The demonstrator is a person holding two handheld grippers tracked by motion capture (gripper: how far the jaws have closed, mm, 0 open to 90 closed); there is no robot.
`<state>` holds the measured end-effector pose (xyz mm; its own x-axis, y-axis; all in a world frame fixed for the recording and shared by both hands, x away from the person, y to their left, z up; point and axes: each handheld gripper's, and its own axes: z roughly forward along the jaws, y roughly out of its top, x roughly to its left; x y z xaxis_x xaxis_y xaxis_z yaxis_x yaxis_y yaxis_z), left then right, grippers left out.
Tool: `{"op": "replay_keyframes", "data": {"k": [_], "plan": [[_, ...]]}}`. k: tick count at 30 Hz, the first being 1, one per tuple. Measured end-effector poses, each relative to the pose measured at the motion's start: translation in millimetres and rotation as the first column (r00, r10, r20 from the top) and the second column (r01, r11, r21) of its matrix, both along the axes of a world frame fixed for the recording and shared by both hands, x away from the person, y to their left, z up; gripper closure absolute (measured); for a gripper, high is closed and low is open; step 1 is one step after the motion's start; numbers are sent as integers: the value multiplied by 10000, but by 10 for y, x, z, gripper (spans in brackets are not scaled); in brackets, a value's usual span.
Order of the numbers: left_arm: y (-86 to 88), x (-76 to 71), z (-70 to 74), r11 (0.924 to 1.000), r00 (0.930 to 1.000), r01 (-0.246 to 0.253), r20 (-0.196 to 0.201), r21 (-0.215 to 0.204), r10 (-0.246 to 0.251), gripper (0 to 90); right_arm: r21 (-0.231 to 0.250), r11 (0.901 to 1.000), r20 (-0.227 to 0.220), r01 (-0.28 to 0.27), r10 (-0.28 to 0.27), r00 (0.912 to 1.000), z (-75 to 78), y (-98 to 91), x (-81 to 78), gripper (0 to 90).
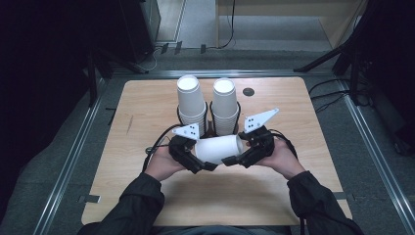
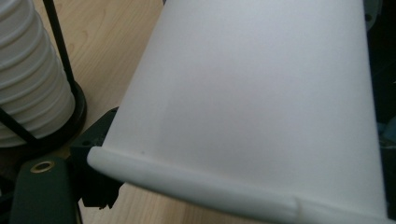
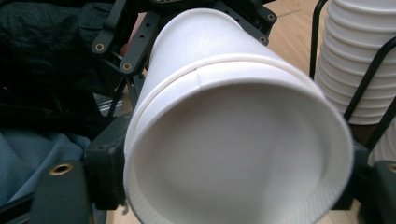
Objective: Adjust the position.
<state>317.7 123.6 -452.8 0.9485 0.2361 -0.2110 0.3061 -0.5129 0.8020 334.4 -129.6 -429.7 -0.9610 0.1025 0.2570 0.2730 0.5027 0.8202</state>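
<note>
A white paper cup lay on its side above the wooden table, slightly toward six o'clock from the table's centre in the high view, carried between the two grippers. The left gripper met it from the nine o'clock side and the right gripper from the three o'clock side, each in one of the person's hands, with dark sleeves coming in from six o'clock. In the right gripper view the cup showed two nested rims at its near end, one seated inside the other, and the right gripper's black jaws stood at either side of the wide mouth, pressing its rim, so that gripper held the cup. In the left gripper view the cup's wall ran close across the frame with its rolled rim low down; one black jaw lay against the wall at about eight o'clock, but whether the left jaws clamped the cup or merely bracketed it could not be told. Toward twelve o'clock from the cup stood two stacks of white cups in black wire holders, the left stack and the right stack, just beside each other.
</note>
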Motion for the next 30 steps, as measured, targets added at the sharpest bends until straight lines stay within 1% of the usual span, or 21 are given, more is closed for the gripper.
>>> {"op": "replay_keyframes", "data": {"k": [1, 2, 3, 5, 6, 7, 9, 10, 12, 13, 14, 15, 16, 17, 18, 20, 21, 25, 27, 28, 30], "plan": [[8, 12, 1, 9999, 9998, 122, -157, 83, -120, 133, -54, 10000, 26, 47, -47, 10000, -1, 5, -4, 164], [13, 7, -1, 9999, 9998, 82, -158, 126, -80, 133, -186, 9998, 82, 104, -102, 9999, -7, 10, -6, 160], [32, 16, -4, 9993, 9997, 155, -209, 342, -148, 132, -375, 9992, 86, 104, -101, 9999, -22, 12, -4, 147], [46, 12, -1, 9991, 9998, 115, -161, 408, -109, 132, -460, 9989, 109, 90, -85, 9999, -27, 10, -3, 146], [64, 27, 2, 9987, 9992, 253, -333, 440, -239, 132, -524, 9985, 147, 131, -123, 9998, -35, 10, -4, 146], [83, 33, 10, 9981, 9991, 222, -374, 582, -200, 131, -695, 9975, 139, 157, -148, 9998, -45, 1, -3, 146], [94, 37, 14, 9974, 9986, 214, -505, 691, -180, 131, -727, 9972, 140, 164, -155, 9998, -50, -1, -3, 146], [108, 27, 25, 9970, 9995, 144, -291, 766, -122, 131, -807, 9966, 155, 143, -131, 9998, -56, -8, -3, 146], [132, 34, 36, 9963, 9993, 216, -312, 837, -190, 131, -976, 9951, 344, 148, -115, 9993, -66, -24, -5, 146], [149, 34, 44, 9944, 9997, 197, -168, 1034, -181, 131, -1138, 9933, 489, 188, -133, 9987, -72, -40, -9, 146], [149, 34, 44, 9944, 9997, 197, -168, 1034, -181, 131, -1138, 9933, 489, 188, -133, 9987, -72, -40, -9, 146], [163, 33, 46, 9908, 10000, 94, -26, 1351, -91, 131, -1208, 9926, 507, 149, -89, 9987, -79, -53, -7, 146], [163, 33, 46, 9908, 10000, 94, -26, 1351, -91, 131, -1208, 9926, 507, 149, -89, 9987, -79, -53, -7, 146], [176, 40, 44, 9874, 10000, 76, 24, 1582, -81, 131, -1268, 9918, 562, 147, -76, 9984, -83, -63, -9, 146], [176, 40, 44, 9874, 10000, 76, 24, 1582, -81, 131, -1268, 9918, 562, 147, -76, 9984, -83, -63, -9, 146], [184, 49, 43, 9832, 10000, 10, 12, 1825, -12, 131, -1350, 9905, 600, 257, -177, 9980, -91, -71, -4, 146], [186, 59, 42, 9773, 9999, 3, 156, 2120, -37, 131, -1390, 9899, 595, 278, -197, 9980, -94, -74, -1, 146], [188, 103, 4, 9693, 9997, 195, -202, 2453, -150, 130, -1609, 9863, 723, 373, -259, 9970, -121, -85, 2, 147], [177, 114, -17, 9635, 9998, 150, -183, 2674, -105, 130, -1667, 9851, 766, 422, -298, 9966, -129, -82, 2, 148], [162, 124, -34, 9565, 9998, 171, -155, 2913, -131, 130, -1735, 9837, 799, 465, -330, 9963, -136, -78, -2, 149], [154, 127, -42, 9541, 9998, 183, -156, 2989, -143, 130, -1782, 9828, 823, 485, -342, 9960, -142, -75, -2, 149]]}}
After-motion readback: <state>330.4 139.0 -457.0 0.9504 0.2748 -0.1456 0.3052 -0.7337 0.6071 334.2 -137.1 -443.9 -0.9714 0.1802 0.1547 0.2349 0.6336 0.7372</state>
